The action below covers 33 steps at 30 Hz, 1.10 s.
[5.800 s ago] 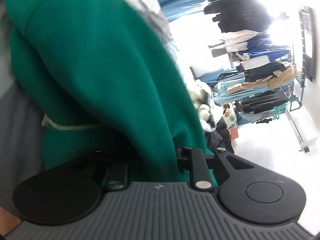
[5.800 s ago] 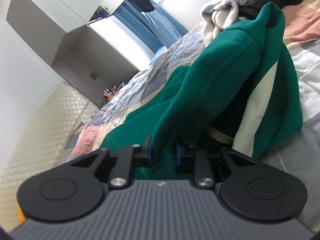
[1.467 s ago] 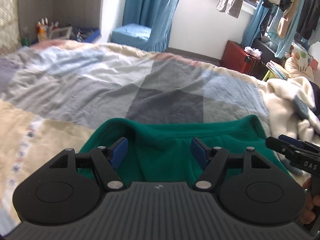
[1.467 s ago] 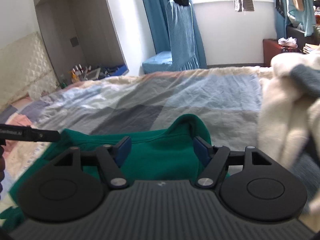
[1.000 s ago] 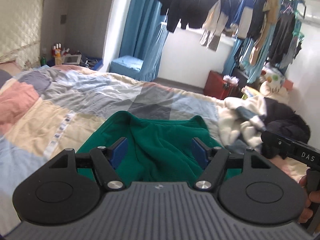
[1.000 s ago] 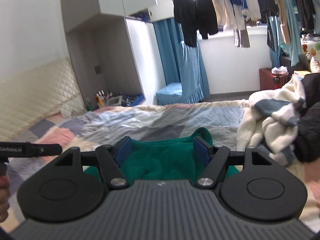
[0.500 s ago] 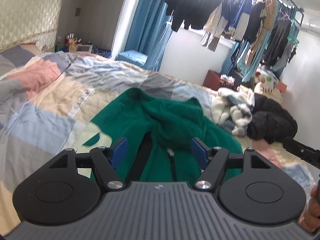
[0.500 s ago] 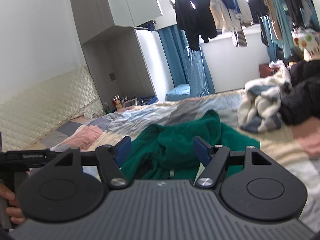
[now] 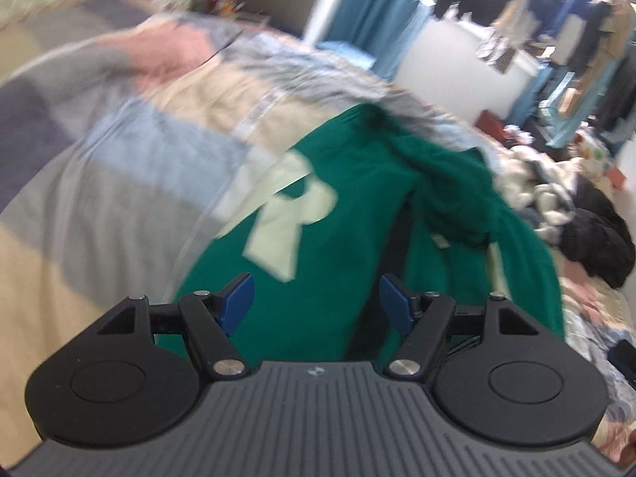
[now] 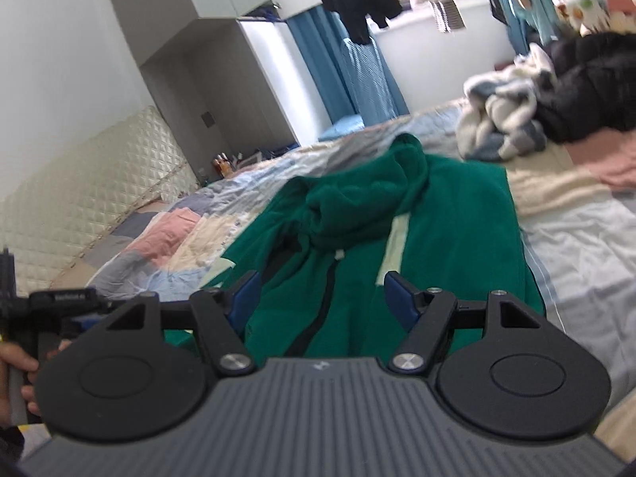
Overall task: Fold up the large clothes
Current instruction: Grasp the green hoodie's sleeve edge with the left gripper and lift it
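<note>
A green zip-up hooded jacket (image 9: 349, 214) with a pale letter on its chest lies spread front up on the patchwork bedspread (image 9: 119, 167). Its hood (image 10: 369, 202) is bunched at the far end and a pale stripe runs down one front panel. My left gripper (image 9: 316, 298) hangs open above the jacket's near hem, nothing between its blue pads. My right gripper (image 10: 322, 294) is open too, over the jacket (image 10: 437, 246) near the dark zip line, with nothing pinched. The left gripper's body, held by a hand, shows at the left edge of the right wrist view.
A heap of white, grey and black clothes (image 10: 528, 115) lies on the bed's far right. A padded headboard (image 10: 79, 190) runs along the left. Beyond the bed are blue curtains (image 10: 357, 59), grey cupboards and a rail of hanging clothes (image 9: 576, 31).
Both grippers drew back along the jacket toward its near hem and sank lower, tilting downward. More of the jacket's front, with its pale letter, has come into view. Both stayed open.
</note>
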Motion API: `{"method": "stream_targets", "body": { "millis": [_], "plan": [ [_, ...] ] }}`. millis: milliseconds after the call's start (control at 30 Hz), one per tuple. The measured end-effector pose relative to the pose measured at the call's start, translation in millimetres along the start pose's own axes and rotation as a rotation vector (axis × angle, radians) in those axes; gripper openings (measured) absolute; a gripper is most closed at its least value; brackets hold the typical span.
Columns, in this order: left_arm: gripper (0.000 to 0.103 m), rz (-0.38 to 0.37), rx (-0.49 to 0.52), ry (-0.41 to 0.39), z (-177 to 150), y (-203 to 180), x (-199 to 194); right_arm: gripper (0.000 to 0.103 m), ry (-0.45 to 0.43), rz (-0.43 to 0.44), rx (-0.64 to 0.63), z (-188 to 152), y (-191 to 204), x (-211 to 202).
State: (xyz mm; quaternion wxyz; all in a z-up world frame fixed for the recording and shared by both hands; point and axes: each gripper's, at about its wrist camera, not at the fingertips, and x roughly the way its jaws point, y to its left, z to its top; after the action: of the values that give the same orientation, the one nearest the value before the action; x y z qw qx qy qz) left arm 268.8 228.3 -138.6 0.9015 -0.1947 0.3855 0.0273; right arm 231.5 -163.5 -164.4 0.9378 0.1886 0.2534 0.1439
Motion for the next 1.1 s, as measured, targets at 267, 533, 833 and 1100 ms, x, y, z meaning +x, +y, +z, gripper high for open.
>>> {"method": "stream_targets", "body": {
  "millis": [267,533,833,1100],
  "plan": [
    [0.075,0.124,-0.217,0.084,-10,76,22,0.070,0.036,-0.031,0.043,-12,-17,15],
    [0.078,0.107,-0.356,0.162,-30,100,50,0.070,0.075,-0.075,0.058,-14,-33,48],
    [0.054,0.106,-0.199,0.230,-36,68,75,0.070,0.108,-0.099,0.028,-20,-26,60],
    [0.011,0.095,-0.052,0.098,13,62,43,0.070,0.118,-0.137,-0.010,-23,-20,77]
  ]
}}
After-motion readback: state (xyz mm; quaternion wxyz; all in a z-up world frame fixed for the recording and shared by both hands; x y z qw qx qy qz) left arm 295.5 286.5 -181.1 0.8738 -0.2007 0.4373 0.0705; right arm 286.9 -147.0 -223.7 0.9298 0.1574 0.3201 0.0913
